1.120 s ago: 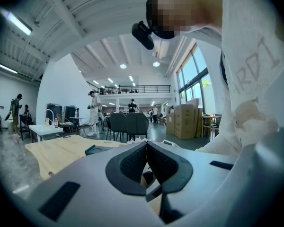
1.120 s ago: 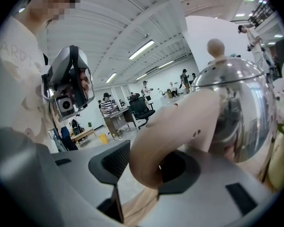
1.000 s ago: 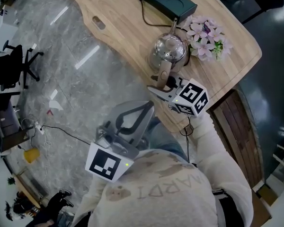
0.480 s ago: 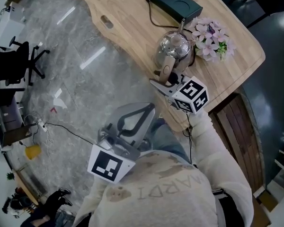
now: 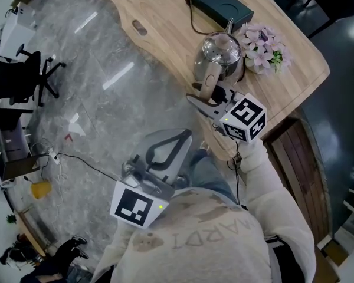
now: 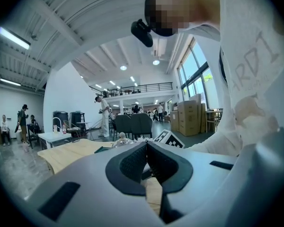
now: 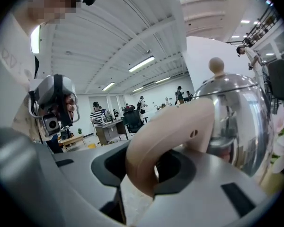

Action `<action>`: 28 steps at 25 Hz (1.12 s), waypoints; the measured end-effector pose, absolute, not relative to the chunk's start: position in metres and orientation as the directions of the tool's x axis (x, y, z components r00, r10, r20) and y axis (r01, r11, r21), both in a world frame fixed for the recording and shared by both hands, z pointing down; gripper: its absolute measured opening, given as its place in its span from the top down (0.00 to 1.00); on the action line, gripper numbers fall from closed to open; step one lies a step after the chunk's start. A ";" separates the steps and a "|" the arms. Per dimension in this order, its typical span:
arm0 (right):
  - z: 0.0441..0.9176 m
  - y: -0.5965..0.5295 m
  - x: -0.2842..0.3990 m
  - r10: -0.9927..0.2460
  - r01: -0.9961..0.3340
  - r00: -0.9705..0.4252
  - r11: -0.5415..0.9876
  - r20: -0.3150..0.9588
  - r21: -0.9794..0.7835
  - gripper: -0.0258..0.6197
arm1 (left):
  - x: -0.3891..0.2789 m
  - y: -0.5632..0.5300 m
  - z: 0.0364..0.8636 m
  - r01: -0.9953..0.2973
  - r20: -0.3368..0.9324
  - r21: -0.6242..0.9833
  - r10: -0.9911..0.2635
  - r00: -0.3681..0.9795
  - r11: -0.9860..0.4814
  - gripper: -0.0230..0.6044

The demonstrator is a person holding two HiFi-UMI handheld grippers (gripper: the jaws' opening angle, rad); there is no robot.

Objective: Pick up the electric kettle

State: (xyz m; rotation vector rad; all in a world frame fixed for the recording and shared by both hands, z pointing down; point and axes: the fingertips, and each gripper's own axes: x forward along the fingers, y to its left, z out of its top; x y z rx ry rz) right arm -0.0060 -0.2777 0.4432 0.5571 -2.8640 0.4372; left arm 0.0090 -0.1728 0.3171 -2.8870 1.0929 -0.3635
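Grip on target: right gripper has its jaws clamped on the beige handle of the electric kettle, pads pressing the lower curve of the loop from both sides. The steel body sits ahead of the claw in the right gripper view. Kettle is at the near edge of the wooden table, flowers just beside it, dark box w/ cord behind it. Can't tell if the base has cleared the tabletop. Left gripper has its jaws together w/ nothing between them, held low by the person's torso, well apart from the kettle and off the table. Risks, judged: the hold is low on a smooth rounded handle w/ all the weight out front, so the kettle could pivot in the pads, tip spout-down or slip out. Any water inside (not visible) would slosh or spill. A sideways swing could knock the flowers. The cord runs close to the body and might snag.
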 end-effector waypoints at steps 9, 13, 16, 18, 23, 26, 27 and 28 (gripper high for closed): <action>0.389 -0.222 -0.007 -0.369 -0.403 -0.910 0.894 0.189 -0.196 0.76 | 0.003 -0.125 0.299 -0.622 0.166 -0.150 -0.640 0.750 -0.768 0.94; 0.373 -0.188 -0.006 -0.387 -0.418 -0.903 0.892 0.189 -0.173 0.76 | 0.000 -0.100 0.295 -0.602 0.145 -0.170 -0.624 0.768 -0.780 0.94; 0.362 -0.151 -0.010 -0.404 -0.433 -0.894 0.890 0.192 -0.145 0.76 | -0.008 -0.072 0.293 -0.588 0.126 -0.169 -0.609 0.783 -0.791 0.94; 0.355 -0.123 -0.011 -0.420 -0.446 -0.888 0.885 0.189 -0.131 0.76 | -0.010 -0.050 0.292 -0.572 0.105 -0.172 -0.592 0.799 -0.802 0.94; 0.334 -0.051 -0.018 -0.461 -0.479 -0.872 0.872 0.164 -0.099 0.76 | -0.020 0.009 0.285 -0.542 0.056 -0.195 -0.561 0.826 -0.818 0.94; 0.323 -0.006 -0.026 -0.487 -0.502 -0.860 0.861 0.154 -0.080 0.76 | -0.032 0.051 0.281 -0.533 0.043 -0.211 -0.552 0.832 -0.819 0.94; 0.321 0.008 -0.029 -0.497 -0.511 -0.855 0.856 0.152 -0.075 0.76 | -0.037 0.064 0.280 -0.532 0.041 -0.212 -0.551 0.833 -0.820 0.94; 0.320 0.022 -0.031 -0.505 -0.519 -0.850 0.852 0.150 -0.072 0.76 | -0.042 0.078 0.279 -0.532 0.038 -0.209 -0.551 0.834 -0.820 0.94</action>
